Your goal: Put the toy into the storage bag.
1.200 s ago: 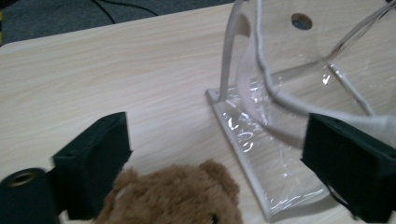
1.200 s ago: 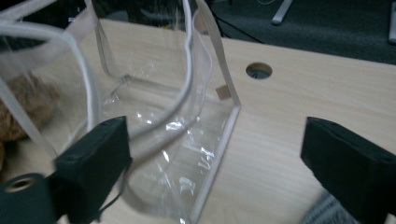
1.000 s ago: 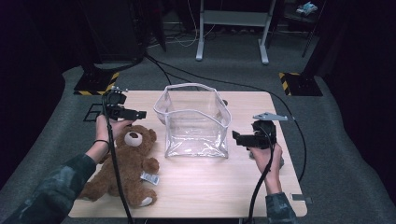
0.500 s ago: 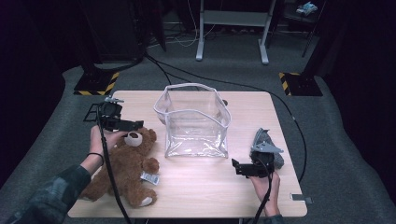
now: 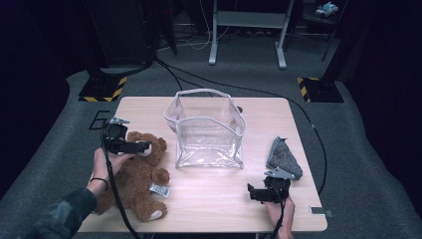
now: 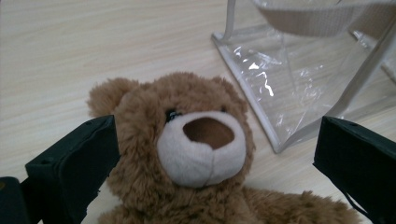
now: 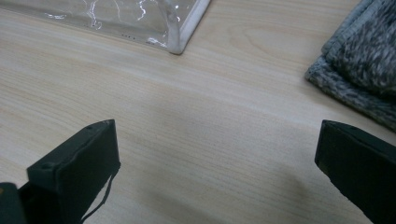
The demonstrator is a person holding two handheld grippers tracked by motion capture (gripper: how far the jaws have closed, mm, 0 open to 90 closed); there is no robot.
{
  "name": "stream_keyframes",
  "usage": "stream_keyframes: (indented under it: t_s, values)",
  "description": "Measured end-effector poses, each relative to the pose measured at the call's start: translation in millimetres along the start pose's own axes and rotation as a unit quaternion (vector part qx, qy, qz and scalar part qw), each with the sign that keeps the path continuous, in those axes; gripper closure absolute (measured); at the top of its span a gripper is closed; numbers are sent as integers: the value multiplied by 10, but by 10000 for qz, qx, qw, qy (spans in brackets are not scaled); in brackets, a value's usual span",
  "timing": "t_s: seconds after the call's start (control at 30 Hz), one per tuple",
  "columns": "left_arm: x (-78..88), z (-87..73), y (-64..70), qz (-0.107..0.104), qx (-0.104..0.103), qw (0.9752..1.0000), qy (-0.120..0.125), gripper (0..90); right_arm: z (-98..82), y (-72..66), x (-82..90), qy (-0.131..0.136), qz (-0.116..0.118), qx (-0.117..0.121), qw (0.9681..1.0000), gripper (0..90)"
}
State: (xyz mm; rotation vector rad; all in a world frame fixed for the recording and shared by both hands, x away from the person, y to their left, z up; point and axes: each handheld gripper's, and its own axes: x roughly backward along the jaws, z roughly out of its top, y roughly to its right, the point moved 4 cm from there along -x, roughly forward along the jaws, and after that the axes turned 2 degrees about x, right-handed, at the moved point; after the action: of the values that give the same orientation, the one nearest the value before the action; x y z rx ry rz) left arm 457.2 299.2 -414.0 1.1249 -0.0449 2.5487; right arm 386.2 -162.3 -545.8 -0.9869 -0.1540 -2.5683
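Note:
A brown teddy bear (image 5: 134, 174) lies on its back at the table's left, face up (image 6: 187, 149). My left gripper (image 5: 142, 147) hovers open just above its head, one jaw on each side of the face (image 6: 215, 140) without touching it. A clear plastic bag (image 5: 206, 132) with white trim stands open in the middle of the table, its corner (image 6: 303, 84) next to the bear. My right gripper (image 5: 254, 193) is open low over bare wood (image 7: 217, 144) near the front right edge. A folded grey knitted cloth (image 5: 283, 157) lies just behind it (image 7: 359, 70).
The wooden table (image 5: 214, 199) has bare room in front of the bag, between bear and right gripper. The bag's corner (image 7: 177, 28) is ahead of the right jaws. Cables (image 5: 114, 199) trail off the near edge. A white stand (image 5: 246, 30) is on the dark floor beyond.
My right gripper has drawn back from beside the bag toward the near edge, and the grey cloth now lies in plain sight. My left gripper has come nearer, over the bear's head.

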Motion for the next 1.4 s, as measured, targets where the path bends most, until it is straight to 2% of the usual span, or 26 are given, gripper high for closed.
stream_keyframes:
  t_s: [0.1,0.13,0.27,0.3,0.33,0.37,0.5,0.57,0.63,0.8,0.87,0.97,1.0,1.1,1.17,1.23,1.3,1.33,1.4]
  values:
    - [-51,-89,-33,23,80,9999,-138,0,-53,-4,-44,-32,22,-51,10000,0]
    - [-62,-117,-42,62,97,9997,-217,0,-58,3,-51,-69,-15,44,10000,0]
    - [-121,-200,-58,88,167,9990,-409,0,-61,-9,-50,-51,-10,97,9999,0]
    - [-154,-231,-54,123,171,9988,-448,0,-59,-3,-47,-38,-4,-11,10000,0]
    - [-154,-231,-54,123,171,9988,-448,0,-59,-3,-47,-38,-4,-11,10000,0]
    - [-180,-256,-47,140,144,9983,-552,0,-63,-12,-46,-75,13,-148,9999,0]
    - [-304,-328,-38,222,143,9974,-677,0,-65,3,-52,-9,-16,-7,10000,0]
    - [-376,-374,-39,230,245,9964,-781,0,-68,7,-52,15,-12,24,10000,0]
    - [-411,-399,-62,325,131,9957,-859,0,-69,5,-47,25,1,1,10000,0]
    - [-488,-465,-110,504,173,9939,-967,0,-71,-4,-41,39,5,-9,10000,0]
    - [-566,-532,-145,667,23,9919,-1078,0,-72,-7,-39,54,-8,-6,10000,0]
    - [-610,-573,-165,698,158,9912,-1110,0,-72,-5,-39,69,-25,3,10000,0]
    - [-623,-579,-181,699,81,9904,-1187,0,-71,-5,-39,65,-23,-7,10000,0]
    - [-663,-597,-189,752,139,9899,-1196,0,-71,-5,-40,64,-22,0,10000,0]
    - [-709,-630,-179,711,159,9882,-1350,0,-72,-8,-44,47,-32,3,10000,0]
    - [-732,-641,-181,736,167,9874,-1390,21,-72,-8,-44,47,-30,-1,10000,2]
    - [-751,-663,-191,658,206,9882,-1370,60,-73,-7,-45,44,-40,1,10000,6]
    - [-756,-673,-197,651,257,9893,-1281,85,-74,-11,-44,15,-29,9,10000,9]
    - [-750,-683,-199,642,191,9899,-1247,120,-74,-13,-49,22,-44,21,10000,12]
